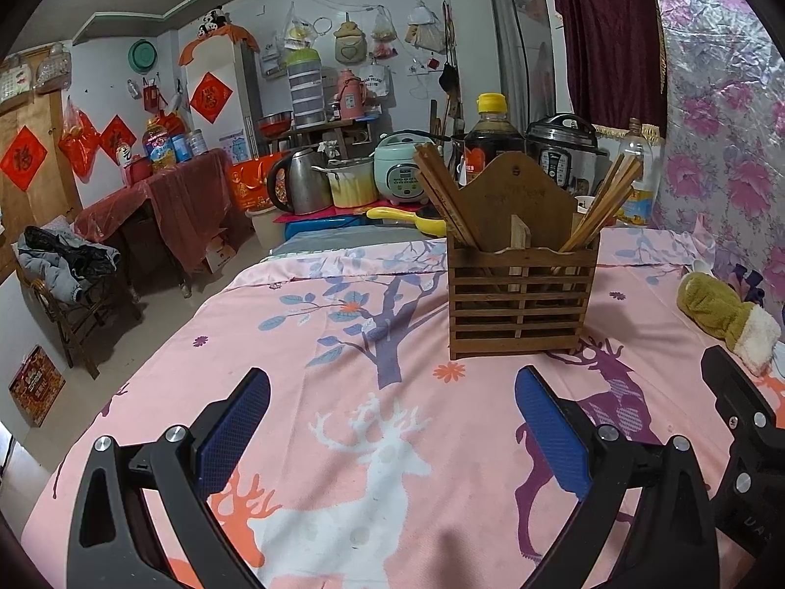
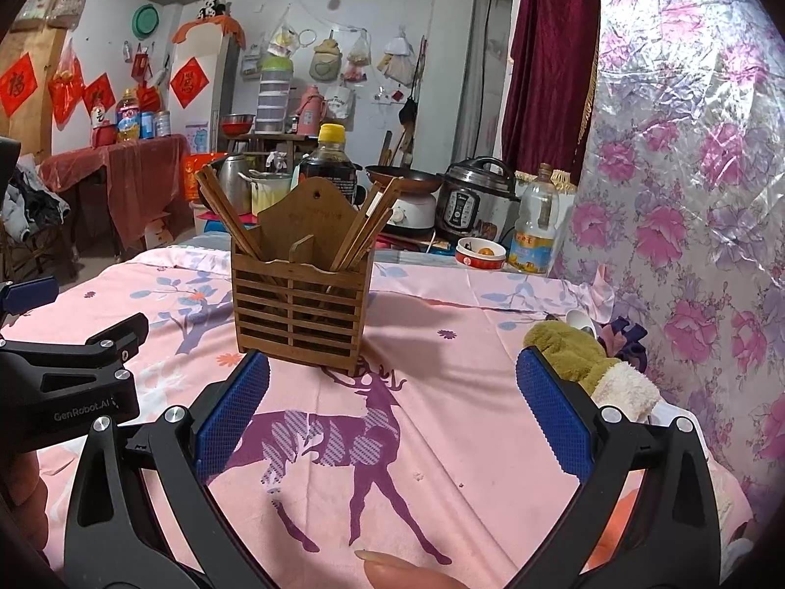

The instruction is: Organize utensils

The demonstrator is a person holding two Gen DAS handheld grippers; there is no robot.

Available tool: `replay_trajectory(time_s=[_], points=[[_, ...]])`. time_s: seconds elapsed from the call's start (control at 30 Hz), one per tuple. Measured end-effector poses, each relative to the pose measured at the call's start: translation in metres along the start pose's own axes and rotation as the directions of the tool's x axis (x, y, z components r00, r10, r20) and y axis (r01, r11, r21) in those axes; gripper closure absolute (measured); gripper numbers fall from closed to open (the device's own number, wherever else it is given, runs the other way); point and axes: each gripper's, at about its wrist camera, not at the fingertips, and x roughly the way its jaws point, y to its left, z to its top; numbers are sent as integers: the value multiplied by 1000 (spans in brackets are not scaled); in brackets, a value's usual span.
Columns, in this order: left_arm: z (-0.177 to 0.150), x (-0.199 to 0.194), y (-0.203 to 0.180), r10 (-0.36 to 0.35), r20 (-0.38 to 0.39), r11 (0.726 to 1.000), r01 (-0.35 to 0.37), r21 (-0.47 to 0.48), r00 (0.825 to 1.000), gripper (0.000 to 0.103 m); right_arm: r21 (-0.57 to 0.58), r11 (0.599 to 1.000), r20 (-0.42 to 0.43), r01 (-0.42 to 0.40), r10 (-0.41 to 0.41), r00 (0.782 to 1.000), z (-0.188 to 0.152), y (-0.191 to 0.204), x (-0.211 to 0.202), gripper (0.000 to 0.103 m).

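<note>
Bare cloth lies before the wooden holder; a stuffed toy obstructs the right side.

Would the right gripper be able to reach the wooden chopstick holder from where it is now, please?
Probably yes. The right gripper is open and empty, and the wooden chopstick holder stands just ahead of it, slightly left, with only bare pink cloth between. The plush toy lies off to the side.

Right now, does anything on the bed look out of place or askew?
One thing: a green-and-cream plush mitten lies on the pink sheet right of the wooden chopstick holder, not a utensil. The holder stands upright, chopsticks splayed in both compartments.
</note>
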Motion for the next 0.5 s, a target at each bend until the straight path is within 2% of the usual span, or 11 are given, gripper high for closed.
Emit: replay_trajectory(time_s=[0.5], points=[[-3, -1, 0, -22, 11, 1000, 22, -7, 1000, 5, 8, 1000, 4, 3, -3, 1000, 1, -2, -2, 6]])
